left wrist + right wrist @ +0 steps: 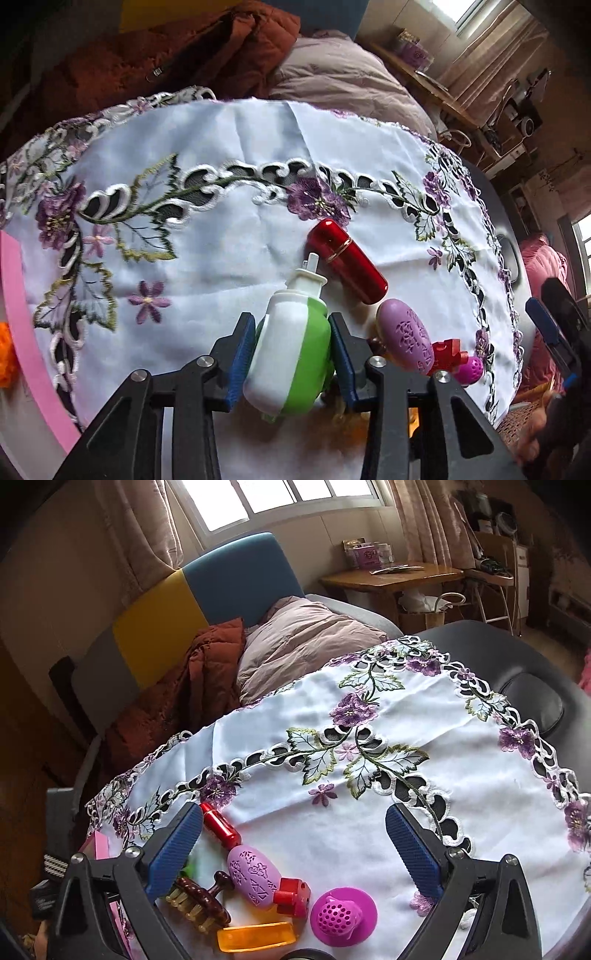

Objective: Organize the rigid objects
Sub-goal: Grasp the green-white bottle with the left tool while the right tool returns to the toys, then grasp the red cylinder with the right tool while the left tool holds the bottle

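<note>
The left gripper clamps a white-and-green plastic bottle over the embroidered white tablecloth, a glossy red capsule-shaped case just beyond.

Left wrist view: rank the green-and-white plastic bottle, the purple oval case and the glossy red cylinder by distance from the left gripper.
1. Green-and-white plastic bottle, between the left gripper's pads.
2. Purple oval case, just right of the right pad.
3. Glossy red cylinder, beyond the bottle's nozzle.

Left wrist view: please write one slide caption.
Left gripper clamps a green-and-white plastic bottle above the embroidered white tablecloth.
</note>
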Motion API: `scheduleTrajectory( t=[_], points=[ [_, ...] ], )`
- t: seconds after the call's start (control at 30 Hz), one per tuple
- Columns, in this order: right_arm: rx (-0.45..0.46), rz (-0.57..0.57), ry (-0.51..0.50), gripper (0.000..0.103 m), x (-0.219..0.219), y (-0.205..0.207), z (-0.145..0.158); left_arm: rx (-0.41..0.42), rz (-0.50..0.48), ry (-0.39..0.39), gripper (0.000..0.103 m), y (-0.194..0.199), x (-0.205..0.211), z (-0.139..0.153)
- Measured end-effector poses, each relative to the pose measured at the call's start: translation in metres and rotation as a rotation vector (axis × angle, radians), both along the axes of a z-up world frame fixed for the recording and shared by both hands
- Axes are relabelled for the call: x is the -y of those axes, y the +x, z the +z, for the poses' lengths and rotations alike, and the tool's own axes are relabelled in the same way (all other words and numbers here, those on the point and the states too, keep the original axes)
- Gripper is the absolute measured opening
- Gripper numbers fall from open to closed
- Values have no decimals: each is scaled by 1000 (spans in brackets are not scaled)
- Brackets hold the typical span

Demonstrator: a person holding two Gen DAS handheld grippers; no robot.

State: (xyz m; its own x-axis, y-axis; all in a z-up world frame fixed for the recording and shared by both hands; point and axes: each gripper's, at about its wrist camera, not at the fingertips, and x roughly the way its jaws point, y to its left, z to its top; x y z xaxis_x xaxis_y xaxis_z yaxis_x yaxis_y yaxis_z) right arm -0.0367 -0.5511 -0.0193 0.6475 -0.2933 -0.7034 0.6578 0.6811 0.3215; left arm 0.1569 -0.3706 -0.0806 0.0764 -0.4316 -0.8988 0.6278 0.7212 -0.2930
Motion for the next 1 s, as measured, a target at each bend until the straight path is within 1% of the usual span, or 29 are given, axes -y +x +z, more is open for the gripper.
scheduleTrajectory(
  t=[0.07,0.13,0.27,0.37,0.5,0.67,0.77,0.8,0.87,0.93,0.97,1.0],
  points=[
    [-1,-9,6,100,2,-1,-1,15,16,-1,40,-1,-14,3],
    [-2,-20,20,100,5,-2,-3,8,32,-17,40,-5,-32,4],
    [-5,-38,37,100,10,-5,-6,37,37,-49,40,-26,-60,14],
    [-7,-43,51,100,12,-5,-8,55,18,-74,40,-49,-74,20],
    [-27,-48,56,100,13,-4,-12,98,-19,-79,40,-80,-84,25],
    [-35,-62,64,98,15,-6,-14,99,-75,-84,40,-120,-94,18],
    [-42,-59,77,94,16,-5,-17,122,-125,-57,41,-142,-93,7],
    [-44,-53,81,93,15,-5,-17,169,-145,-53,41,-149,-92,8],
    [-51,-37,83,90,13,-2,-19,198,-169,-36,41,-154,-88,10],
    [-62,-23,82,80,11,1,-20,202,-183,-27,41,-155,-83,8],
    [-67,-16,86,78,11,2,-21,199,-180,-25,41,-154,-81,8],
    [-70,-1,98,70,10,3,-23,192,-174,-26,41,-152,-81,7]
  ],
)
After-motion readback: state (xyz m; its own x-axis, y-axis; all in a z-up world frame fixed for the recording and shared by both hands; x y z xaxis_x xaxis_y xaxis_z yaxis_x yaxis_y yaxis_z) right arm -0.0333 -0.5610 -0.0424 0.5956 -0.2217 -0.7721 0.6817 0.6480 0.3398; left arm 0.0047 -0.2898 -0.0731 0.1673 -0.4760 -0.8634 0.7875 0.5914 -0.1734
